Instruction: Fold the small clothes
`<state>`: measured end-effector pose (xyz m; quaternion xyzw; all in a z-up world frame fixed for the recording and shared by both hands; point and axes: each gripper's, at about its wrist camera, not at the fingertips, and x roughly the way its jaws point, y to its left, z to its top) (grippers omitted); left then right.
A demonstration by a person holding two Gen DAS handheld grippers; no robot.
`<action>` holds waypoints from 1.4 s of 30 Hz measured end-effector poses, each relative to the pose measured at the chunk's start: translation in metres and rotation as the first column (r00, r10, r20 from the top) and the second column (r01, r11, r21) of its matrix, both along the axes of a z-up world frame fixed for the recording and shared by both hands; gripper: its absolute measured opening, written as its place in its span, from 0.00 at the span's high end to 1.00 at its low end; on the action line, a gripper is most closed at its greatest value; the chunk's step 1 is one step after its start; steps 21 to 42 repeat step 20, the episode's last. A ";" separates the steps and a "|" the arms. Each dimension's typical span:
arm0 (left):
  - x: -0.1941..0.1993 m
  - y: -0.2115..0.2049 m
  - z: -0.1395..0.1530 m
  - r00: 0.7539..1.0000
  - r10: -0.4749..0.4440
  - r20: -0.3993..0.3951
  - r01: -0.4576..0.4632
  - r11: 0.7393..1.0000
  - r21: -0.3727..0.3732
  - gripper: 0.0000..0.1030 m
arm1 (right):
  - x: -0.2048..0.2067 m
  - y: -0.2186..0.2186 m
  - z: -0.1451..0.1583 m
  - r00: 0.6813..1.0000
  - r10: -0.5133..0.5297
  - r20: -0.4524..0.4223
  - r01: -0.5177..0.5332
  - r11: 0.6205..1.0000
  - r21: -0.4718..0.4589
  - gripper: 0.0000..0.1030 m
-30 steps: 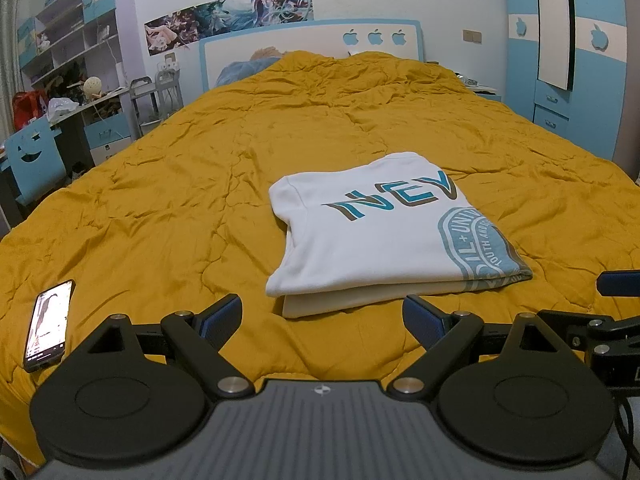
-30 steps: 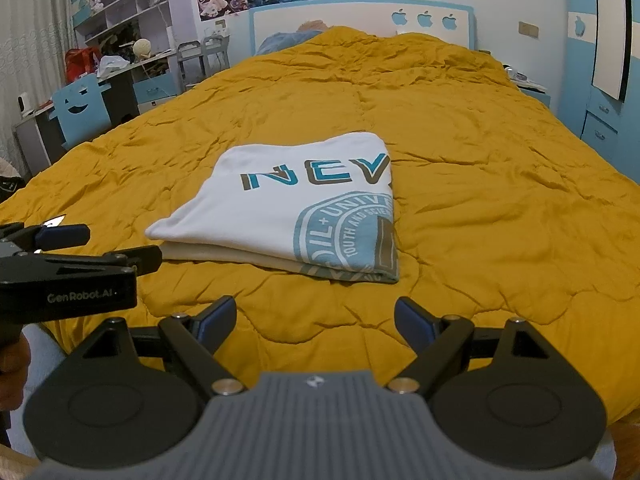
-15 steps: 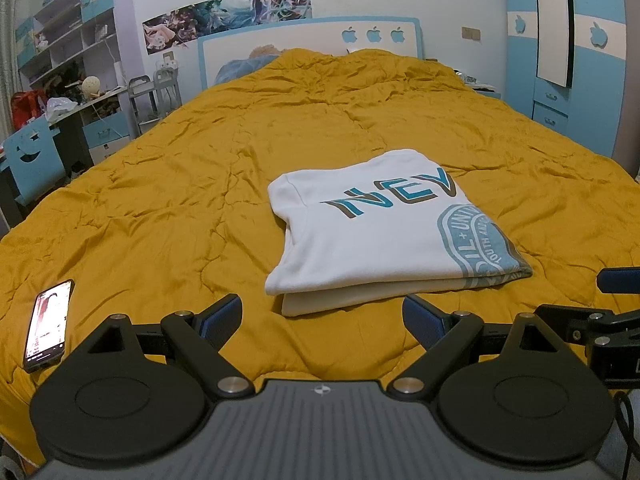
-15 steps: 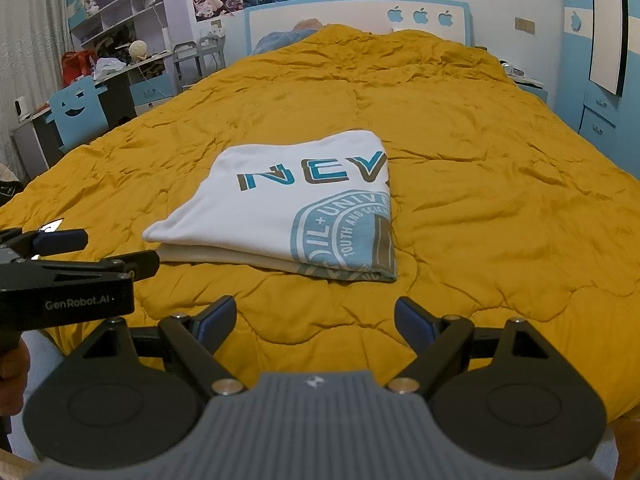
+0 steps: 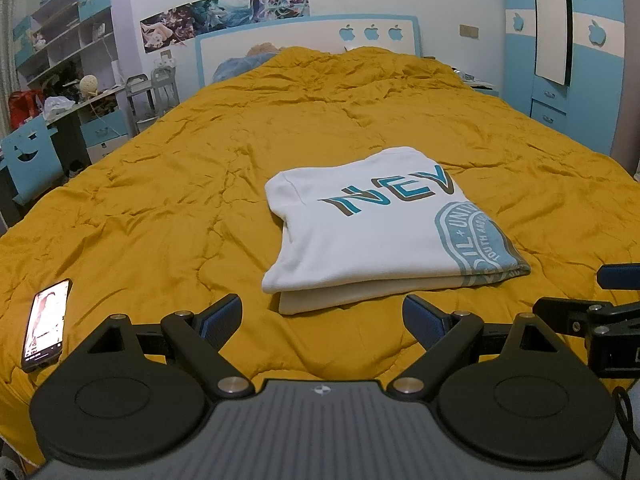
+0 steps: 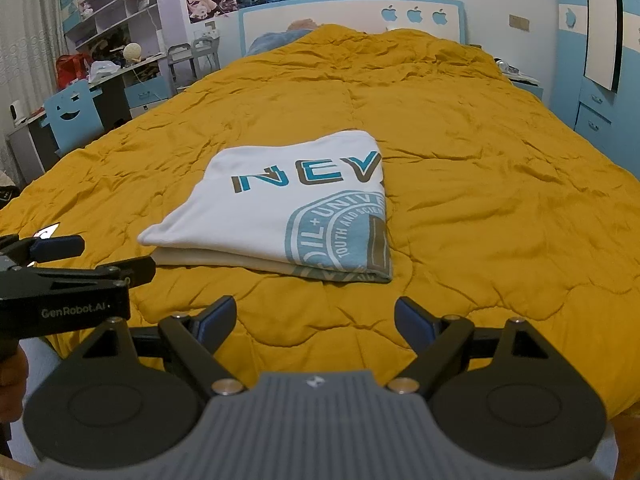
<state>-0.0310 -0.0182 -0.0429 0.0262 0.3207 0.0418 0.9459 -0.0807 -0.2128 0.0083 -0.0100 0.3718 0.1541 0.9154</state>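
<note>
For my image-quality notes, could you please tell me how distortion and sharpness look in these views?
Left wrist view: fisheye bends the wardrobe; the folded T-shirt print is sharp. Right wrist view: corners vignette dark, the quilt is evenly lit, the shirt letters crisp.

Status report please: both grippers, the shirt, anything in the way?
Left gripper open, empty. Right gripper open, empty. White shirt lies folded on the yellow blanket, untouched. Phone at far left, clear of the shirt.
</note>
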 end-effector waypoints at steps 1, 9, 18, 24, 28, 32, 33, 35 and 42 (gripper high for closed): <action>0.000 0.000 0.000 1.000 -0.001 -0.001 0.001 1.000 -0.001 0.00 | 0.000 0.000 0.000 1.000 -0.001 0.000 0.001 1.000 0.001 0.20; 0.002 0.001 -0.001 1.000 -0.006 -0.007 0.006 1.000 -0.015 0.00 | -0.001 0.001 0.001 1.000 -0.007 -0.002 0.007 1.000 0.001 0.20; 0.002 0.003 -0.002 1.000 -0.009 -0.016 0.009 1.000 -0.022 0.00 | -0.001 0.002 0.000 1.000 -0.009 -0.004 0.009 1.000 0.002 0.20; 0.002 0.003 -0.002 1.000 -0.007 -0.015 0.007 1.000 -0.020 0.00 | -0.001 0.002 0.000 1.000 -0.009 -0.004 0.009 1.000 0.002 0.20; 0.002 0.003 -0.002 1.000 -0.007 -0.015 0.007 1.000 -0.020 0.00 | -0.001 0.002 0.000 1.000 -0.009 -0.004 0.009 1.000 0.002 0.20; 0.002 0.003 -0.002 1.000 -0.007 -0.015 0.007 1.000 -0.020 0.00 | -0.001 0.002 0.000 1.000 -0.009 -0.004 0.009 1.000 0.002 0.20; 0.002 0.003 -0.002 1.000 -0.007 -0.015 0.007 1.000 -0.020 0.00 | -0.001 0.002 0.000 1.000 -0.009 -0.004 0.009 1.000 0.002 0.20; 0.002 0.003 -0.002 1.000 -0.007 -0.015 0.007 1.000 -0.020 0.00 | -0.001 0.002 0.000 1.000 -0.009 -0.004 0.009 1.000 0.002 0.20; 0.002 0.003 -0.002 1.000 -0.007 -0.015 0.007 1.000 -0.020 0.00 | -0.001 0.002 0.000 1.000 -0.009 -0.004 0.009 1.000 0.002 0.20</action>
